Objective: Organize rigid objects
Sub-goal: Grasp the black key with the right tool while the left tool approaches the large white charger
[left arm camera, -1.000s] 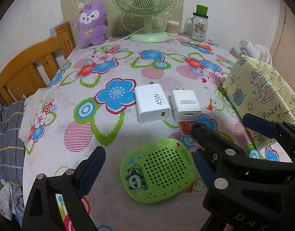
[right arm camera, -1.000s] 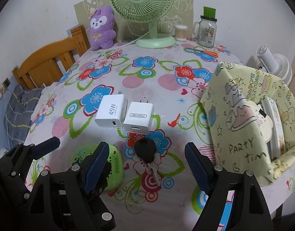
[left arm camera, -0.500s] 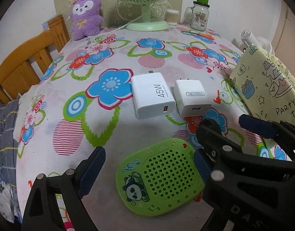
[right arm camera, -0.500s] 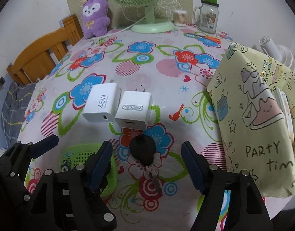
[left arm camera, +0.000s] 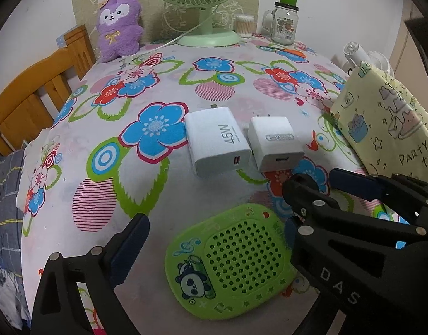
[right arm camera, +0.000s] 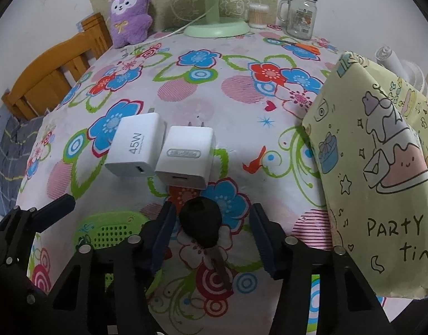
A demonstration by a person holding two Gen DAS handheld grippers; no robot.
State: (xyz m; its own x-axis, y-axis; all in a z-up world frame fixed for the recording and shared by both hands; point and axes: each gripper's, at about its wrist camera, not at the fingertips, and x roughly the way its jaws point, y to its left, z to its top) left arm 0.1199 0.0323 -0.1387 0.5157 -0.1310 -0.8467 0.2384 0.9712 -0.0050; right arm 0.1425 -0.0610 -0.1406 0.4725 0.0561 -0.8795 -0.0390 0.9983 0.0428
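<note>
Right tongs (right arm camera: 211, 240) now lower around black key (right arm camera: 201, 219), spread, blade perhaps metal; left tongs (left arm camera: 214, 248) spread.

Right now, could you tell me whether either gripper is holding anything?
Nothing is held: the right gripper stands open around the black key, the left gripper open around the green speaker.

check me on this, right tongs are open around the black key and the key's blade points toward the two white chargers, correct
Not quite. The right tongs are open around the black key, but in the right wrist view its dark head lies nearest the two white chargers and the blade points the other way, back toward the camera.
</note>
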